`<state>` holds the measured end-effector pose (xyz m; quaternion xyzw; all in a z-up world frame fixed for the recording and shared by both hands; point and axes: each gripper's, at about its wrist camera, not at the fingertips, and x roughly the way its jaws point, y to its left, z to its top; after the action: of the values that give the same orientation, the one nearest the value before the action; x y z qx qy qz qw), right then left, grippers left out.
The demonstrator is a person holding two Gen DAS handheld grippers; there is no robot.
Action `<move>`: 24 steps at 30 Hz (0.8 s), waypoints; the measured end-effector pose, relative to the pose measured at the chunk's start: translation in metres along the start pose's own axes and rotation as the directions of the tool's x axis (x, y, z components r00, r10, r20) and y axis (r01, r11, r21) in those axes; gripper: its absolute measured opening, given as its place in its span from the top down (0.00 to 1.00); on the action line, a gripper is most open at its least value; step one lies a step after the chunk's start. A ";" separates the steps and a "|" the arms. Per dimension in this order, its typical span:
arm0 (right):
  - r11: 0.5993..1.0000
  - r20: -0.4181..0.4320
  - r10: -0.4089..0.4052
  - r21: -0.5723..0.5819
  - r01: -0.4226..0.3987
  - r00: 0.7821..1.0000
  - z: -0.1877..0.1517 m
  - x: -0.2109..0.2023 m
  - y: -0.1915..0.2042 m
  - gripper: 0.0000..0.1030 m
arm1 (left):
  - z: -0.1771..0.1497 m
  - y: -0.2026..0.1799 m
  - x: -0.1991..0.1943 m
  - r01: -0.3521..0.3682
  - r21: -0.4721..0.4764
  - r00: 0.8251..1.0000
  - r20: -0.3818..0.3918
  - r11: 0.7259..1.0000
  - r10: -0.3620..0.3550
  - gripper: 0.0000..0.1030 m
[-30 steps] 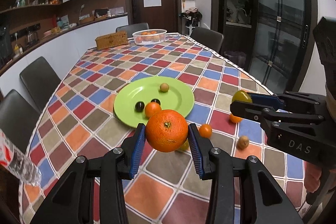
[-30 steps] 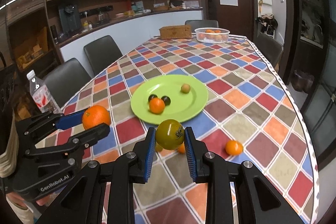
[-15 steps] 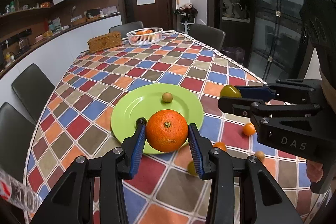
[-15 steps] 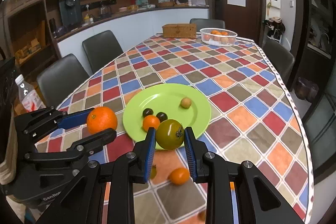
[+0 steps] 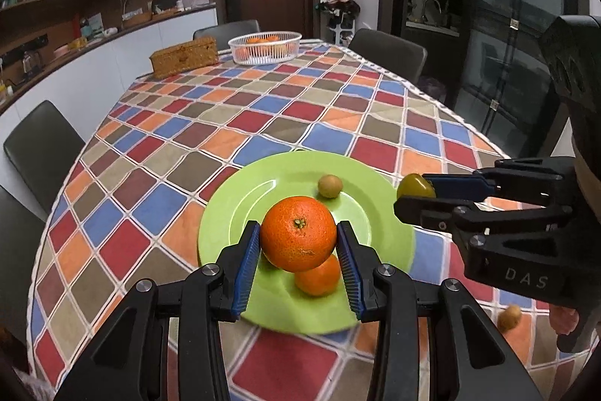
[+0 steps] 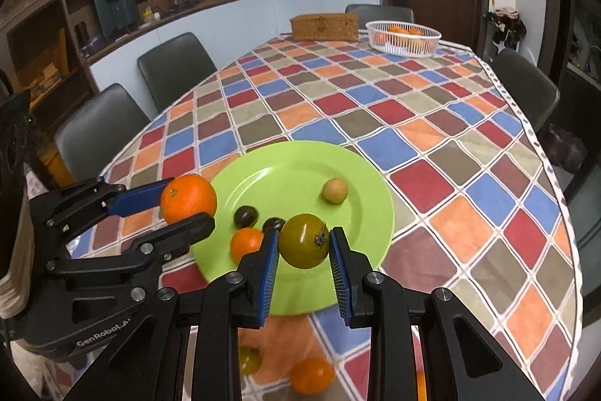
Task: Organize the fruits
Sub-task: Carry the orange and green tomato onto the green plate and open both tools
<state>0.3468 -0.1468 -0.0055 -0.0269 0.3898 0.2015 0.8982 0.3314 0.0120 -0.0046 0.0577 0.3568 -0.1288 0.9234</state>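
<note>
The left gripper (image 5: 298,243) pinches a big orange (image 5: 298,238) between its blue fingers (image 5: 246,271), low in the centre of the left wrist frame, held above the near part of the green plate (image 5: 240,213). In the right wrist frame this orange (image 6: 189,198) sits at the left, over the plate's left rim.

The right gripper (image 6: 304,245) pinches a green tomato (image 6: 304,240) between its fingers (image 6: 268,273), lower centre of the right wrist frame, above the plate's near half; in the left wrist frame the tomato (image 5: 416,186) shows at the right, by the plate's right edge.

On the plate (image 6: 360,175) lie a small orange (image 6: 246,243), two dark fruits (image 6: 246,217) and a tan fruit (image 6: 335,189) toward the far side. Off the plate, on the checked tabletop (image 6: 450,145) at the bottom of the right wrist frame, lie another small orange (image 6: 311,375) and a greenish fruit (image 6: 249,359), blurred

A white basket (image 6: 403,38) with oranges and a wicker box (image 6: 323,26) stand at the far end, upper right
</note>
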 end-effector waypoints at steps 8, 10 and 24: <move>1.000 -0.070 -0.016 0.008 0.017 0.997 0.012 0.042 -0.010 0.72 | 0.007 0.016 0.051 0.005 -0.037 0.996 -0.086 0.999 -0.008 0.61; 1.000 -0.084 -0.016 0.015 0.017 0.996 0.014 0.050 -0.013 0.72 | 0.008 0.018 0.058 0.010 -0.048 0.995 -0.100 0.999 -0.015 0.61; 0.999 -0.134 0.003 0.051 0.003 0.991 0.015 0.076 -0.026 0.71 | 0.014 0.017 0.074 0.003 -0.026 0.992 -0.130 1.000 -0.006 0.50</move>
<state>0.4136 -0.1421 -0.0520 -0.0176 0.4542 0.1893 0.8704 0.3979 0.0112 -0.0440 0.0530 0.4180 -0.1223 0.8986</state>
